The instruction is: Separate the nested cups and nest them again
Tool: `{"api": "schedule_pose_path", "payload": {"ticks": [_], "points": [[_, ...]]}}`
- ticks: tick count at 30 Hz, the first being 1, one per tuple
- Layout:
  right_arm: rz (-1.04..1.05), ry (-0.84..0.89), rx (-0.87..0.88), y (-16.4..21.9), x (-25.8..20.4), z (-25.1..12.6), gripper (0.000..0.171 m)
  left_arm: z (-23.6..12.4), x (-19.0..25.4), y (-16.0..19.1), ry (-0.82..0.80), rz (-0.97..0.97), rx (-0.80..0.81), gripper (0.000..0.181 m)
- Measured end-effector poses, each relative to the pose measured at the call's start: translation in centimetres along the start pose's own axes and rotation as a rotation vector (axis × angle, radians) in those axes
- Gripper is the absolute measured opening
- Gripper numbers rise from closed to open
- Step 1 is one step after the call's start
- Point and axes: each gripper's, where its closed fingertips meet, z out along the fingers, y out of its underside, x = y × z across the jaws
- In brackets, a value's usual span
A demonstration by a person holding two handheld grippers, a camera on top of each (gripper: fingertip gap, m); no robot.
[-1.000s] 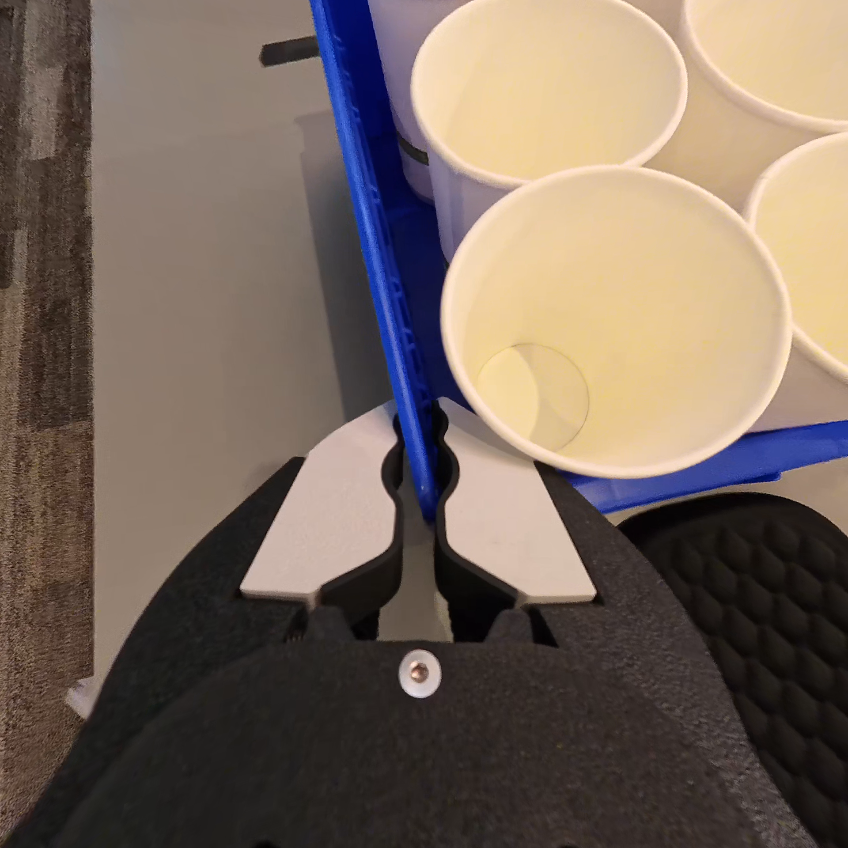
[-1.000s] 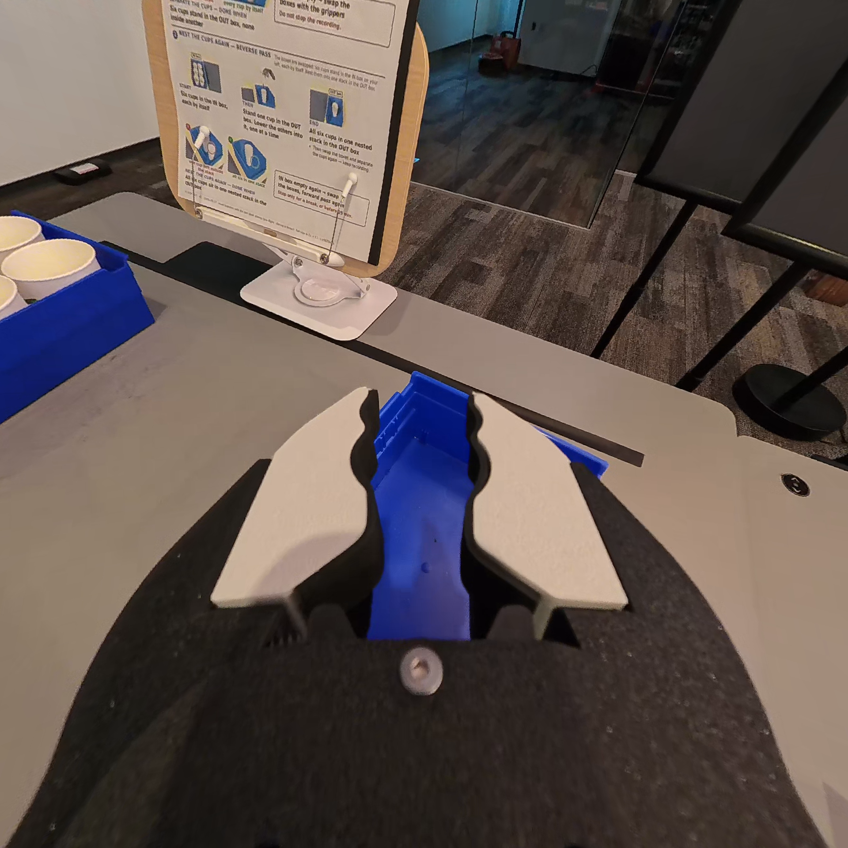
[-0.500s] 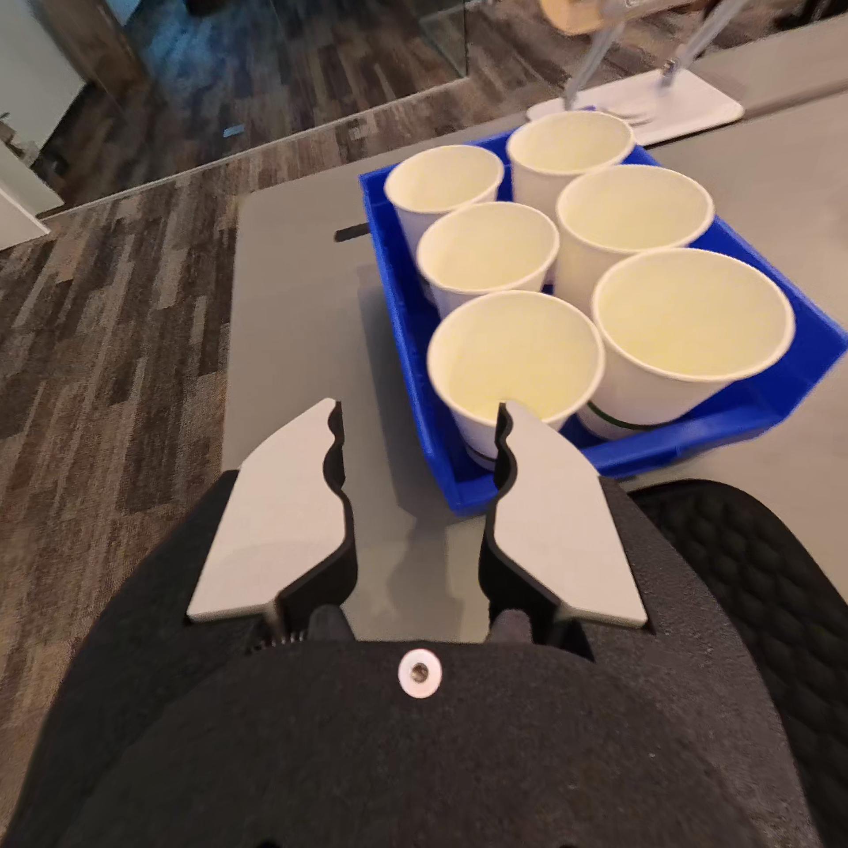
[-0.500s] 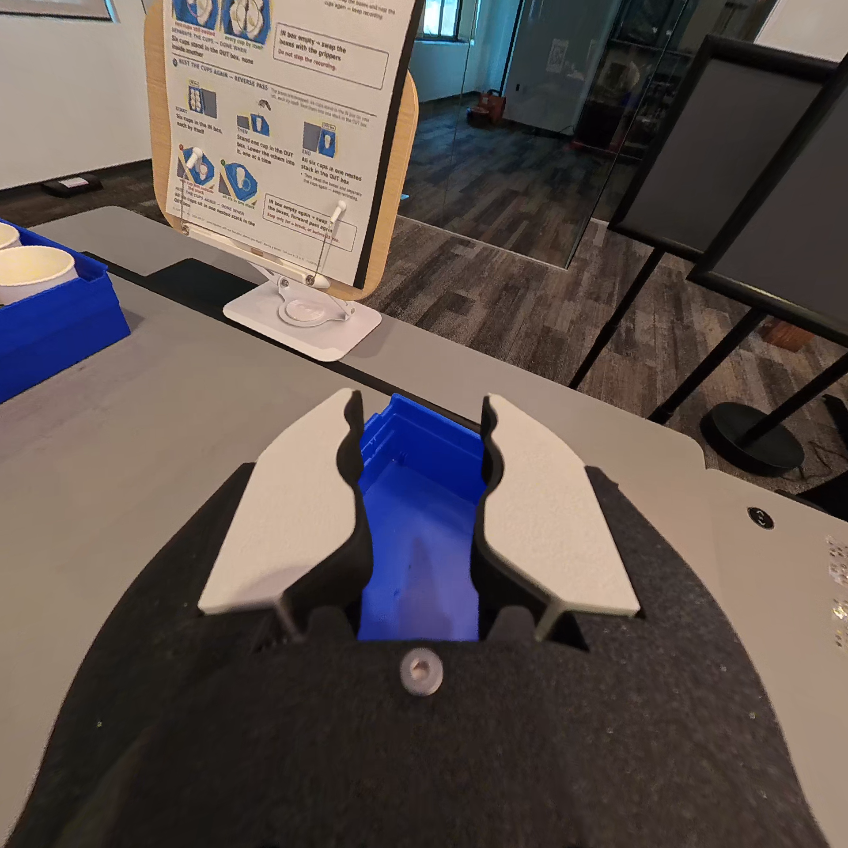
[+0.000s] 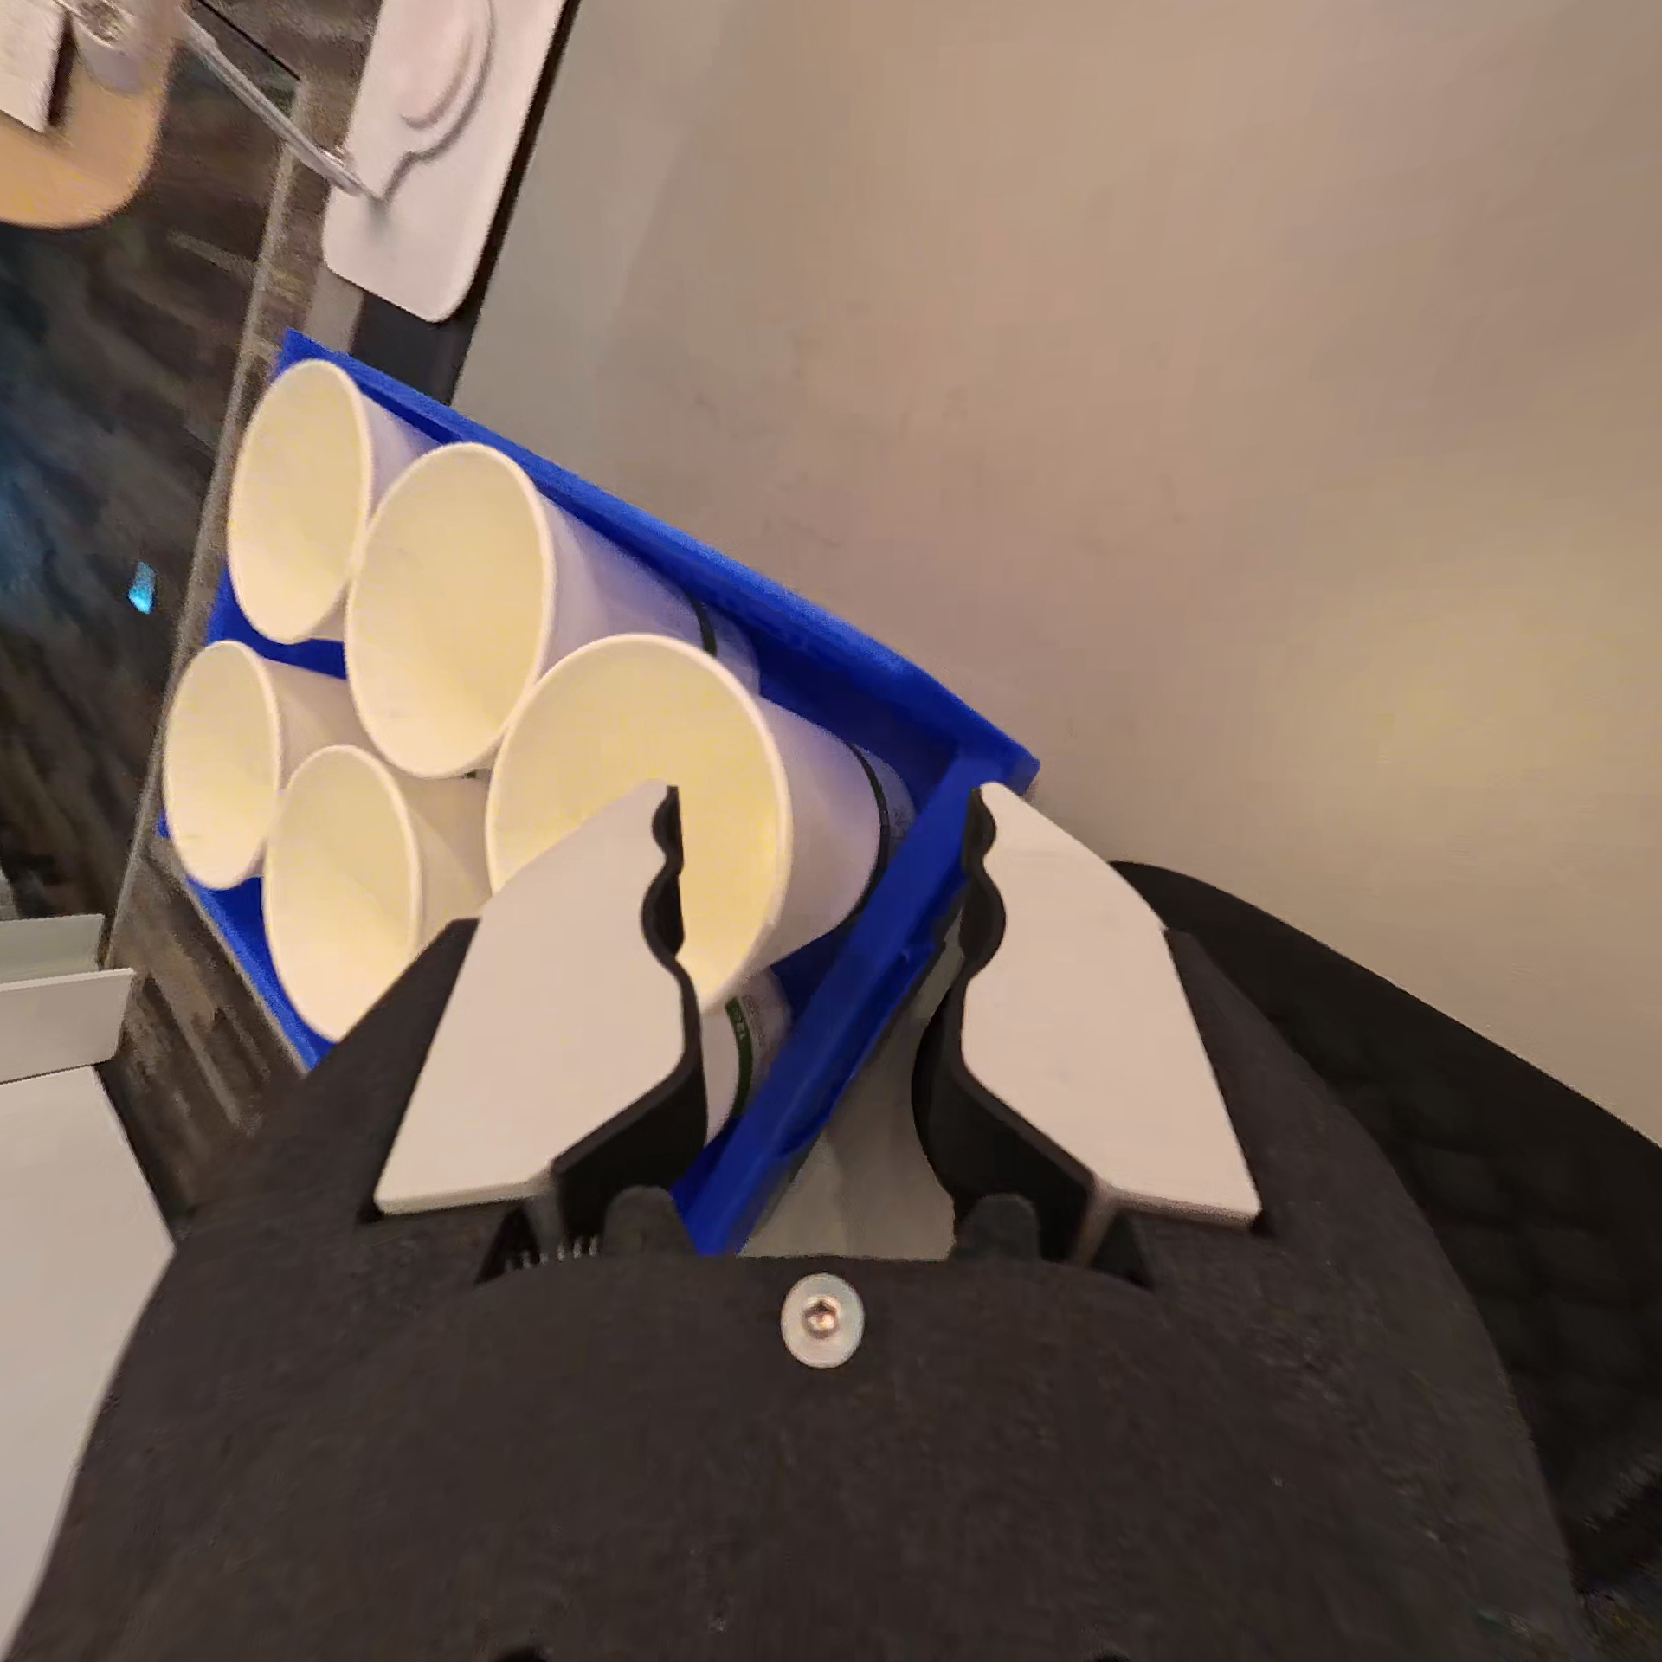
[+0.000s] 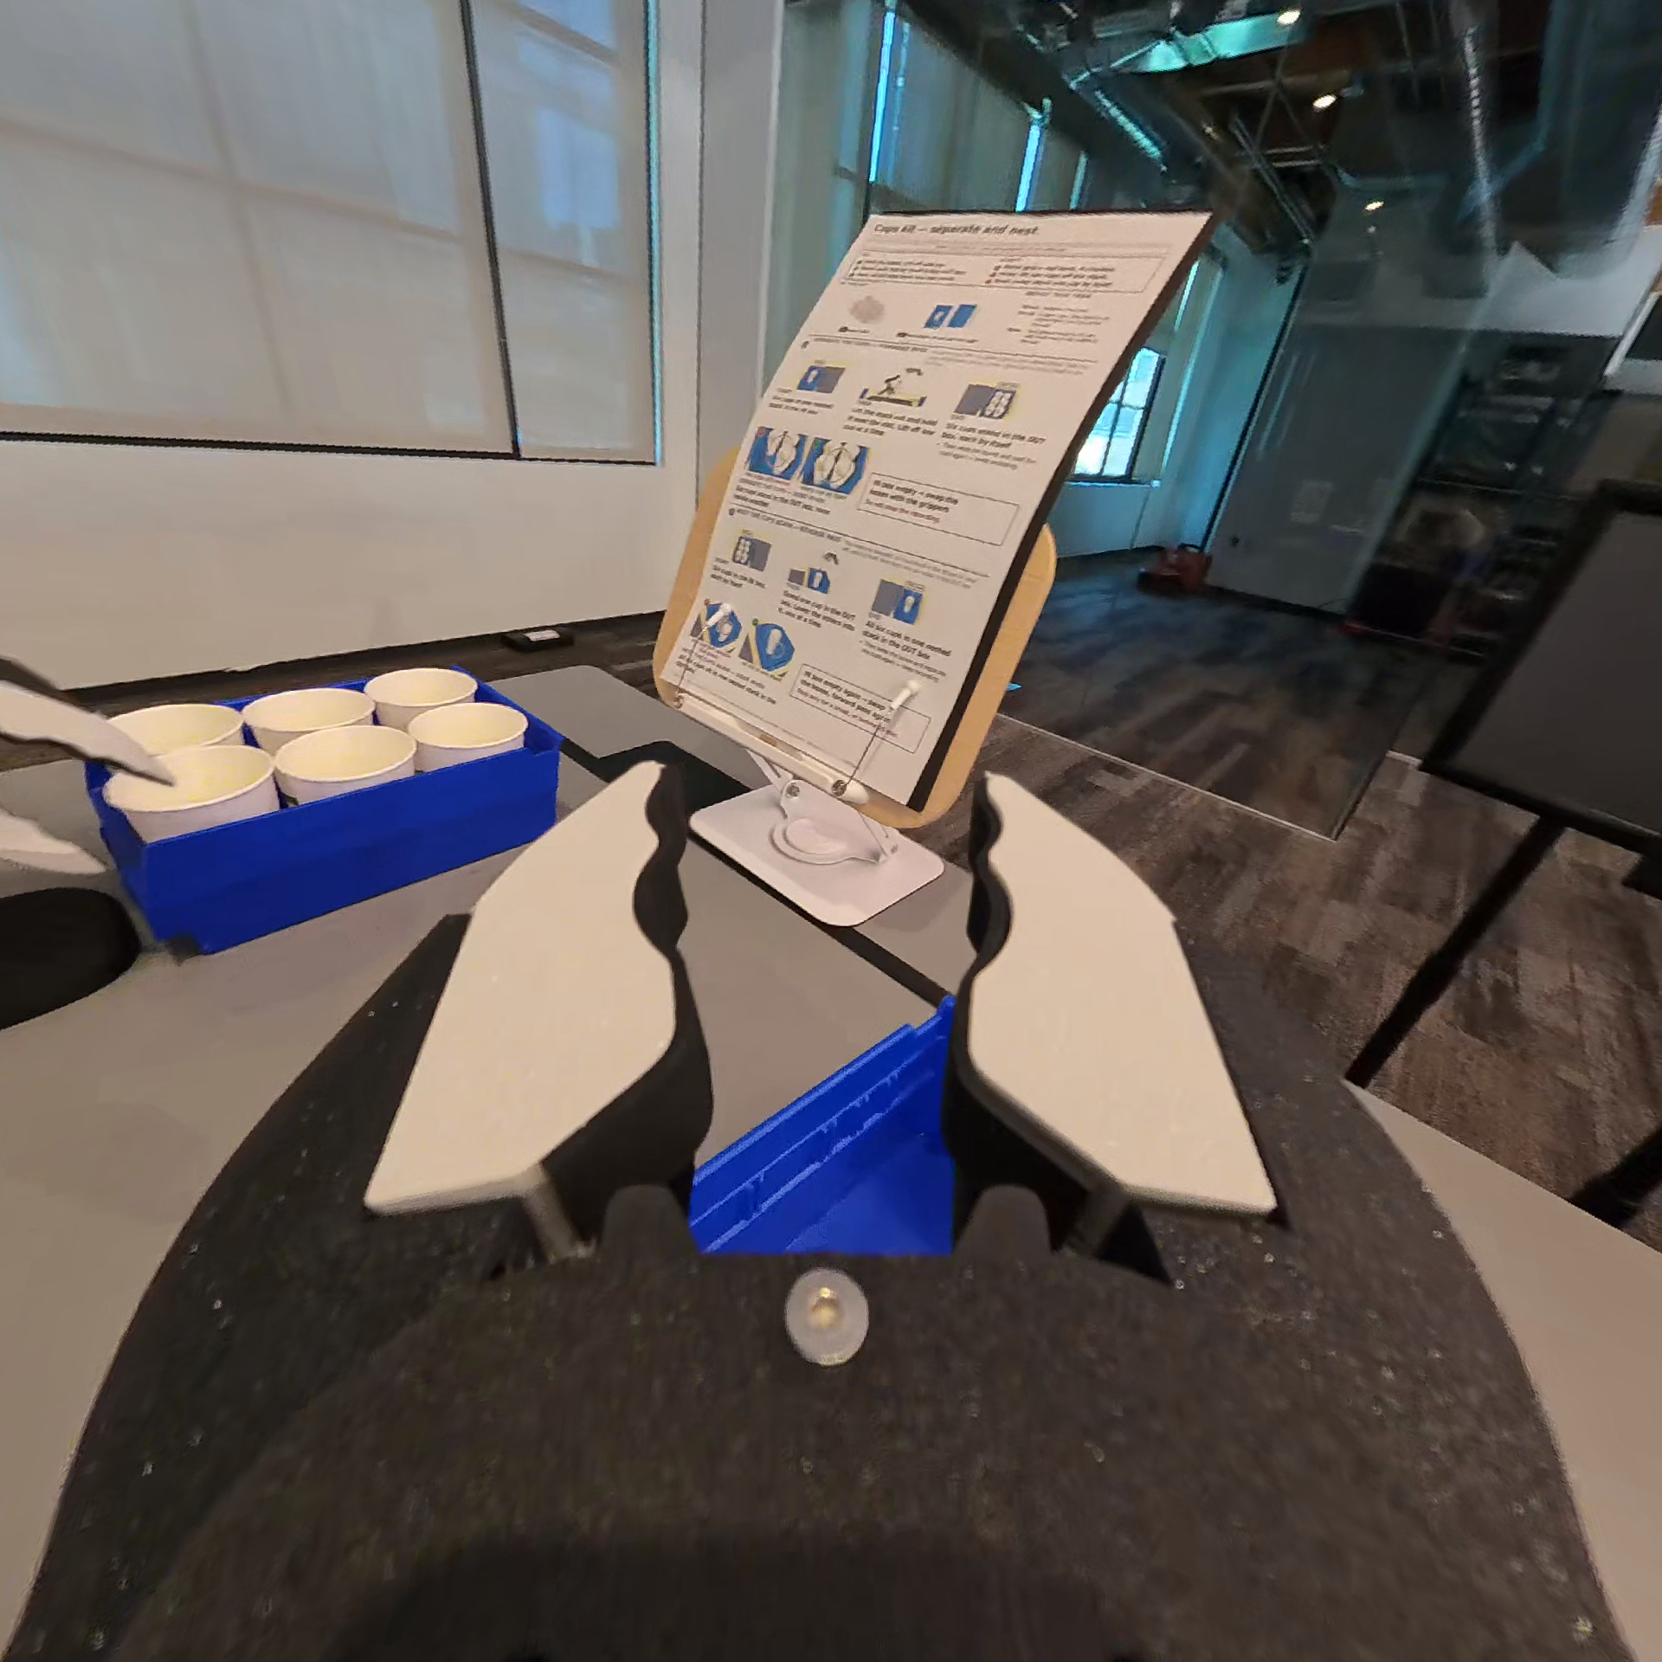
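Left gripper [image 5: 823, 814] spread wide, rolled sideways, straddling the near wall of the blue bin [image 5: 863, 1016]: one finger [image 5: 576, 971] inside the rim of the nearest paper cup [image 5: 629, 791], the other outside the wall. Six cups stand separately in that bin [image 6: 342, 845] on the grey table [image 6: 180, 1079]. Right gripper [image 6: 823, 809] also spread, holding nothing, above a second blue bin [image 6: 836, 1160]; an instruction sheet on a stand [image 6: 926, 504] rises beyond, between the bins.
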Motion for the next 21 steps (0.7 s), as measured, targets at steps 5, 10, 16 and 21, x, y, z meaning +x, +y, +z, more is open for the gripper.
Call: {"api": "schedule_pose_path", "payload": {"ticks": [5,10,16,21], "points": [[-0.045,-0.022,-0.101,1.7,-0.4,0.9,0.054,0.9,-0.5,0.4,0.071,-0.053,-0.032,0.04],[-0.09,-0.029,-0.154,2.5,-1.0,1.8,0.053,1.4,-0.3,1.4,0.107,-0.041,-0.137,0.03],[-0.098,-0.048,-0.204,3.4,-1.6,2.6,0.052,1.5,-0.2,1.5,0.13,-0.017,-0.2,0.009],[-0.092,-0.042,-0.13,2.3,-1.7,3.0,0.046,0.9,0.1,1.2,0.156,0.001,-0.215,0.005]]}}
